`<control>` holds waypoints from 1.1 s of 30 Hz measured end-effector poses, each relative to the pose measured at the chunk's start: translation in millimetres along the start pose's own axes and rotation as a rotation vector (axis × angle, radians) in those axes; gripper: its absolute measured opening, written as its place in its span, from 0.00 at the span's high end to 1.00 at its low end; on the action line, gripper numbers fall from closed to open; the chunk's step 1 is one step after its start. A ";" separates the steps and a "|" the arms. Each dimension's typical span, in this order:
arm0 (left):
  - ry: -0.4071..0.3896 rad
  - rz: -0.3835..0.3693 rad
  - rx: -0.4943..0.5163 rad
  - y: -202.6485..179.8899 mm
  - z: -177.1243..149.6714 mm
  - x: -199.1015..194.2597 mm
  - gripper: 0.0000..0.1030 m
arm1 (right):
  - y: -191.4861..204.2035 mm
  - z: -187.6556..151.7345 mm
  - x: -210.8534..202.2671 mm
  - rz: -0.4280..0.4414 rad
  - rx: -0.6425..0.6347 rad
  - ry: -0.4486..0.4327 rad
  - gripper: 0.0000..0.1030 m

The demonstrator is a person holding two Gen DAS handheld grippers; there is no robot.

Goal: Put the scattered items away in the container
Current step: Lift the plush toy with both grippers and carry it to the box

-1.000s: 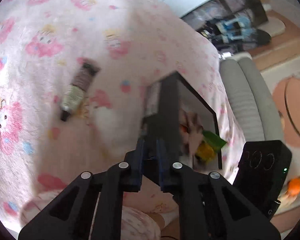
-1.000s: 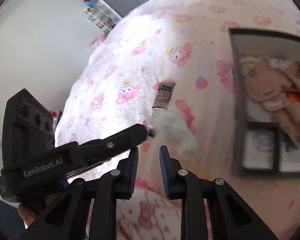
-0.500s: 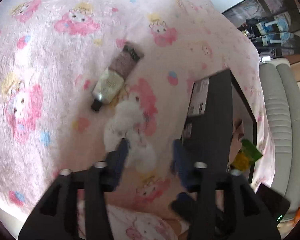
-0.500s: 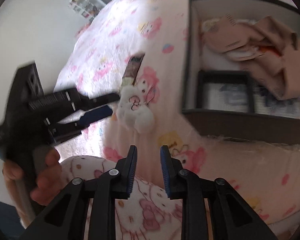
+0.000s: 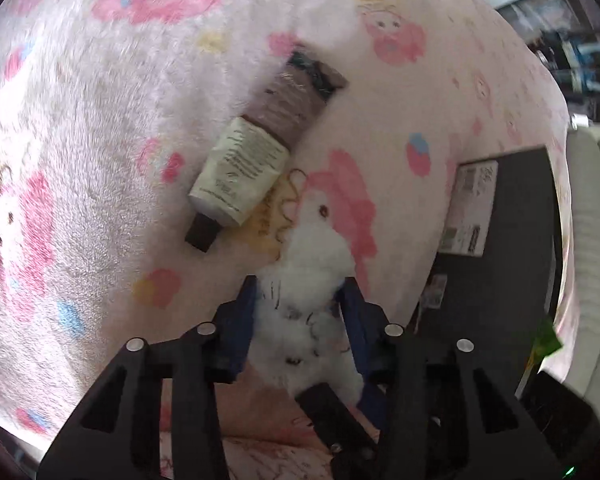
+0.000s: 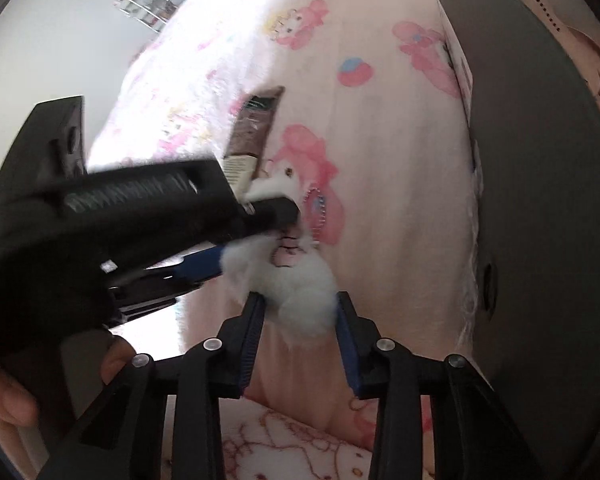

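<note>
The left gripper (image 5: 300, 300) was found spread wide around the white plush toy (image 5: 314, 256), its blue pads (image 5: 244, 316) flanking the fluff; whether they pressed it could not be told. The right gripper (image 6: 298, 316) was likewise spread at the toy's (image 6: 300, 284) lower end, not clamped. The toy lay on the pink blanket (image 5: 100, 120), just beside the dark container's (image 5: 512, 240) side wall. It was judged light, soft and compressible; a hold across the body was advised. Farther off, a cream tube (image 5: 260, 156) lay beside the toy.
</note>
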State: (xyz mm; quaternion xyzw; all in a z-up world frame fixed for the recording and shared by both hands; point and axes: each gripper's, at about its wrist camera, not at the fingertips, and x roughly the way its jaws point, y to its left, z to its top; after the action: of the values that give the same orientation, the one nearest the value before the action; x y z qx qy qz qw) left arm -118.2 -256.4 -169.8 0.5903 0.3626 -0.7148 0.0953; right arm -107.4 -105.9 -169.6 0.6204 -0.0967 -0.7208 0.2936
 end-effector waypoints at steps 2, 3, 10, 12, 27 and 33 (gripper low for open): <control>-0.026 -0.005 0.036 -5.9 -8.9 -9.3 0.63 | -3.2 -1.2 -8.1 0.015 0.005 -0.007 0.71; -0.043 -0.013 0.054 -8.5 -16.1 -16.2 0.63 | -6.2 -2.4 -13.9 0.028 0.006 -0.015 0.72; -0.047 -0.119 0.085 -14.6 -77.5 -46.9 0.64 | -15.0 -42.1 -75.8 0.106 -0.036 -0.063 0.76; -0.050 -0.127 0.137 -29.8 -102.1 -52.5 0.64 | -17.6 -59.2 -89.5 0.111 -0.044 -0.079 0.76; 0.024 -0.141 0.512 -159.4 -199.1 30.4 0.64 | -141.0 -133.0 -168.5 -0.001 0.073 -0.210 0.77; -0.014 -0.073 0.576 -152.1 -190.4 28.8 0.63 | -170.4 -132.4 -169.5 -0.040 0.176 -0.242 0.77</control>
State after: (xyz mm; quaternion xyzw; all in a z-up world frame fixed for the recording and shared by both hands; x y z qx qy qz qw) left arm -64.7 -18.5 -141.9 0.5747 0.1651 -0.7954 -0.0995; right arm -23.3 153.7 -141.4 0.5540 -0.1817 -0.7849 0.2100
